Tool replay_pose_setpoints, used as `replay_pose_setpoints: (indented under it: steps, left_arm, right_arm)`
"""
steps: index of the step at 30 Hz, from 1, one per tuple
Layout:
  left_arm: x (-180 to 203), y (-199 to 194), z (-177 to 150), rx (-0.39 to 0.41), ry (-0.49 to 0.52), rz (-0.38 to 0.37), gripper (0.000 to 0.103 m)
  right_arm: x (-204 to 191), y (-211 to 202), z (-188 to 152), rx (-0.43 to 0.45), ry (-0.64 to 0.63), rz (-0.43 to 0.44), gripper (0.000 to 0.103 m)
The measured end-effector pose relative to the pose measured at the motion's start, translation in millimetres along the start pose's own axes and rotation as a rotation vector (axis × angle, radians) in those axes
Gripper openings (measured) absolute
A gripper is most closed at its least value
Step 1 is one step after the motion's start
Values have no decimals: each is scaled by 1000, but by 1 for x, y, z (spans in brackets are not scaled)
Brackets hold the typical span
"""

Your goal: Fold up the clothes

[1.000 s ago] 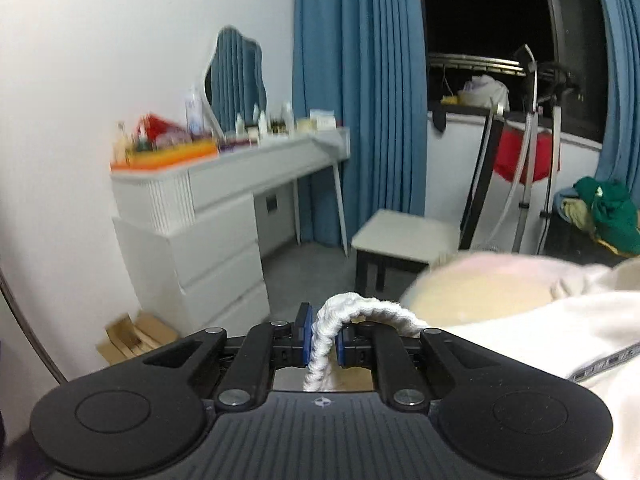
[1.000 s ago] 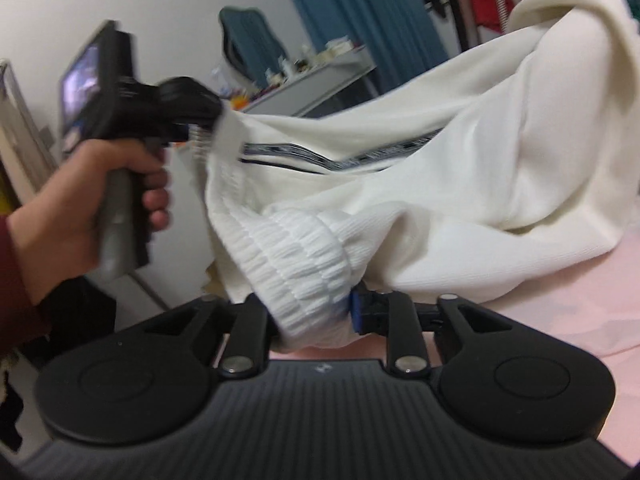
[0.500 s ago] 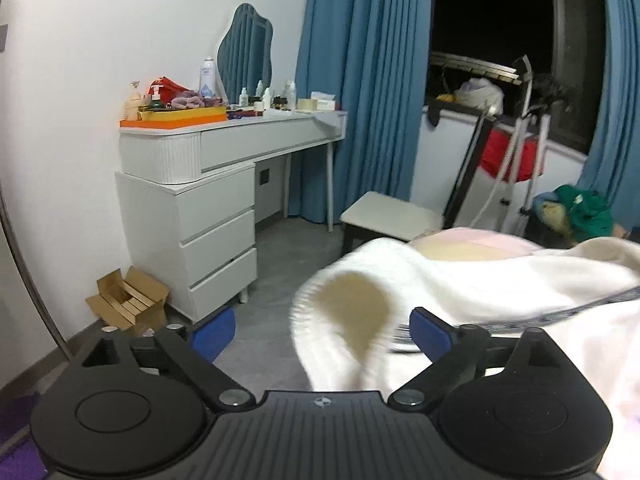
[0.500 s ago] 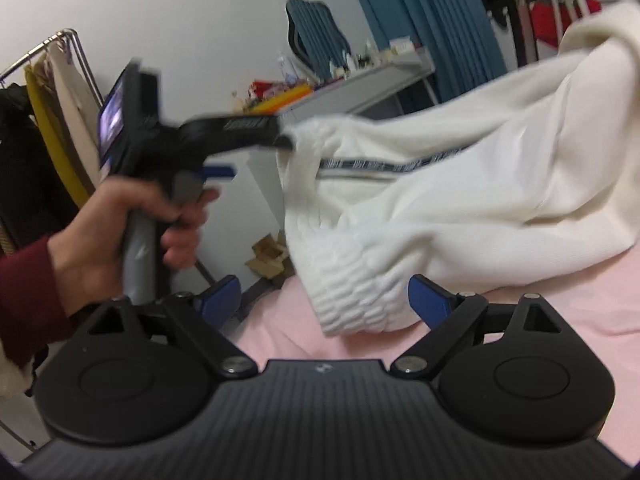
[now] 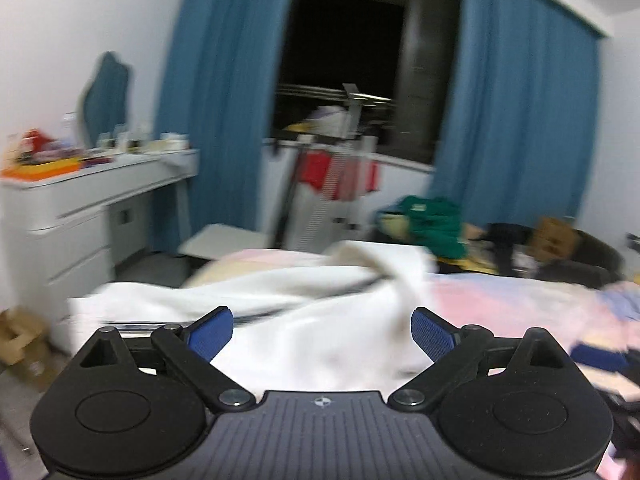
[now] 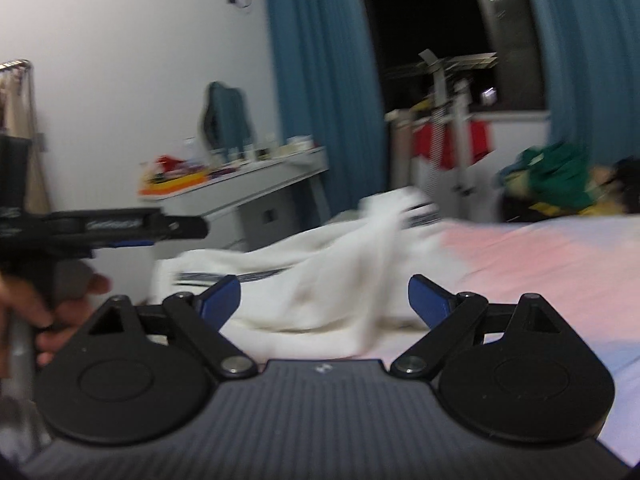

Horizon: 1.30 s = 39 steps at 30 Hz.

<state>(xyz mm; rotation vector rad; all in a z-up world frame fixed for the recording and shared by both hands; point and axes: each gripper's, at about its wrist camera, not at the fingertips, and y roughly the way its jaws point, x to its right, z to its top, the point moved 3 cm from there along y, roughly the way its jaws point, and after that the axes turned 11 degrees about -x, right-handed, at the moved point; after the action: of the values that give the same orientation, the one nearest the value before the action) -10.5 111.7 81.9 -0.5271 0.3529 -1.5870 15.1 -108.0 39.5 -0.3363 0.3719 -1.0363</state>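
A white garment point(image 5: 304, 312) with a dark striped band lies crumpled on the pink bed point(image 5: 500, 296), blurred by motion. My left gripper point(image 5: 322, 330) stands open above its near side, nothing between the blue pads. In the right wrist view the same white garment point(image 6: 320, 276) lies on the bed point(image 6: 540, 248) ahead of my right gripper point(image 6: 324, 296), which is open and holds nothing. The left gripper point(image 6: 176, 226) shows at the left of that view, held by a hand point(image 6: 52, 304), apart from the cloth.
A white dresser point(image 5: 80, 208) with bottles, a mirror and an orange tray stands left. A stool point(image 5: 224, 240) sits by blue curtains point(image 5: 224, 100). A drying rack point(image 5: 340, 152) holds red clothes. A pile of green and dark clothes point(image 5: 432, 224) lies beyond the bed. Cardboard boxes point(image 5: 20, 340) sit on the floor.
Both grippers were shut on the white garment's ribbed edges, then opened and let go. The garment dropped onto the bed and both grippers drew back and up.
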Motion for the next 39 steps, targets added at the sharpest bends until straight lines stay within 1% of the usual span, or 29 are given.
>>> replay_pose_setpoints:
  steps: [2,4,9,12,14,18,20,22,26,31,36,39]
  left_arm:
    - [26,5,-9,15,11,-24,97]
    - [48,12,-19,47,12,-20,97]
    - [67,42,-51,35,35,-37,97]
    - [64,67,-65,-20,41,-13,96]
    - [59,80,-75,-56,40,9,96]
    - [44,93,-84,-92,23,27,96]
    - [39,96,-83,-87,21,31,96]
    - [39,96,-76,-91,9,42,96]
    - [41,94,-72,-85,-3,44,97]
    - [39,97,-78,-76,106,27,96]
    - [32,117,-77,-106,62,21,96]
    - [30,127,-71,-115,-4,-19,96]
  right_arm:
    - [21,-4,-2,23,6,-61,92]
    - [41,-5,-7,45,23,-111,92]
    - [84,-5,-36,58,120,-203,92]
    - [100,0,-48,39,174,-240,92]
    - [105,6,-47,22,188,-243,92]
    - [110,17,-46,23,201,-244,92]
    - [109,21,-49,12,186,-263,92]
    - [104,19,-54,-4,182,-277,92]
    - [102,19,-60,-20,194,-282,92]
    - [105,15,-67,-7,185,-277,92]
    - [102,17,-70,55,110,-281,92]
    - [105,22,-67,67,131,-263,92]
